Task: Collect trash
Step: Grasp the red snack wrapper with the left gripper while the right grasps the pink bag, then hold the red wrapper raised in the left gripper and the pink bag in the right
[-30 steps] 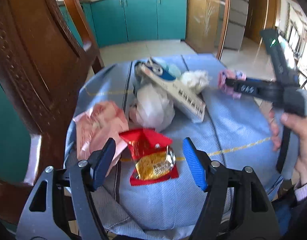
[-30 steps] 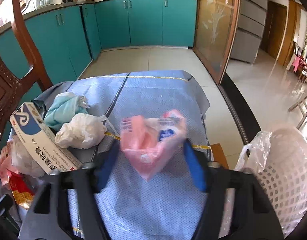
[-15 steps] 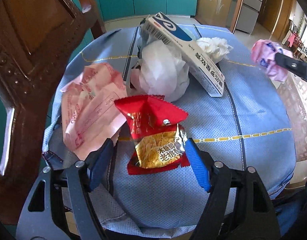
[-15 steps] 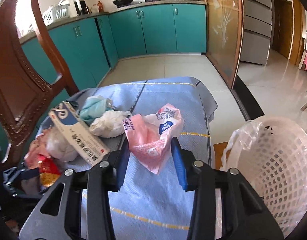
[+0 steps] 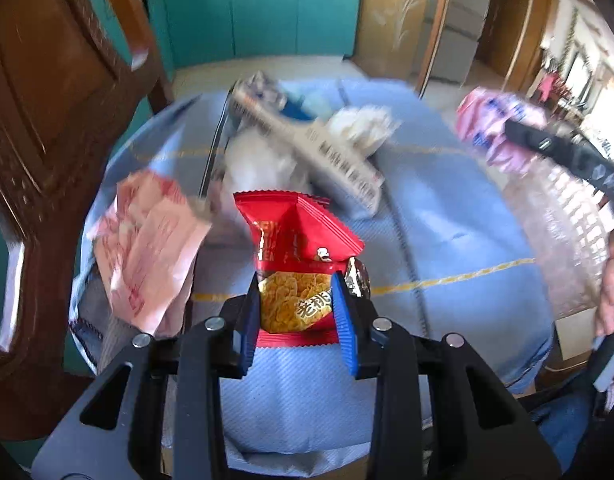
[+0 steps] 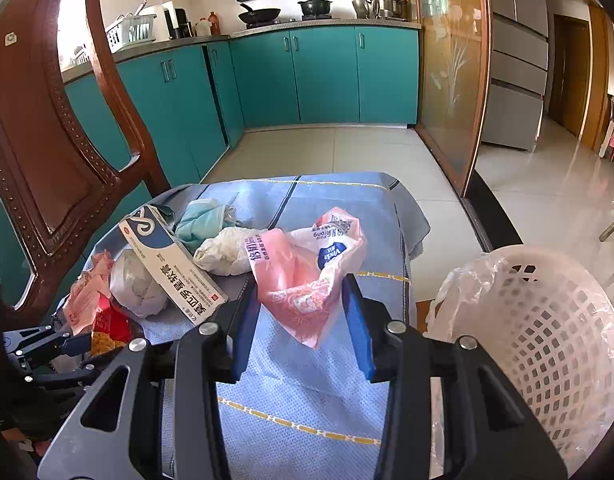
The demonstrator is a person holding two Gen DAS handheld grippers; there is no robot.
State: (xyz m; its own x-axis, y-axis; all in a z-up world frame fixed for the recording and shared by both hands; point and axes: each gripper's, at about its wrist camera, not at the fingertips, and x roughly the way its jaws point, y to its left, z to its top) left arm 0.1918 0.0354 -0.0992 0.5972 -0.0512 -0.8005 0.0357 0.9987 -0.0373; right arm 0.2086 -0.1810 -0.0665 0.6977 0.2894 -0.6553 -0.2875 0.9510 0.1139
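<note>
My left gripper (image 5: 295, 312) is shut on a red and gold snack wrapper (image 5: 295, 240), lifted just above the blue cloth-covered seat (image 5: 447, 216). My right gripper (image 6: 303, 320) is shut on a pink tissue packet (image 6: 303, 276) and holds it above the cloth, left of a white plastic basket (image 6: 547, 328) lined with a clear bag. On the cloth lie a white and blue box (image 6: 171, 268), a crumpled white tissue (image 6: 227, 252), a teal wad (image 6: 199, 220), a white bag (image 6: 135, 288) and a pink wrapper (image 5: 147, 248).
A carved wooden chair back (image 6: 47, 140) rises on the left. Teal kitchen cabinets (image 6: 307, 76) stand behind, with tiled floor (image 6: 347, 148) between. The basket also shows in the left wrist view (image 5: 563, 240), at the cloth's right edge.
My left gripper has closed on the snack wrapper and raised it. My right gripper has carried the pink packet up and to the right, towards the basket.
</note>
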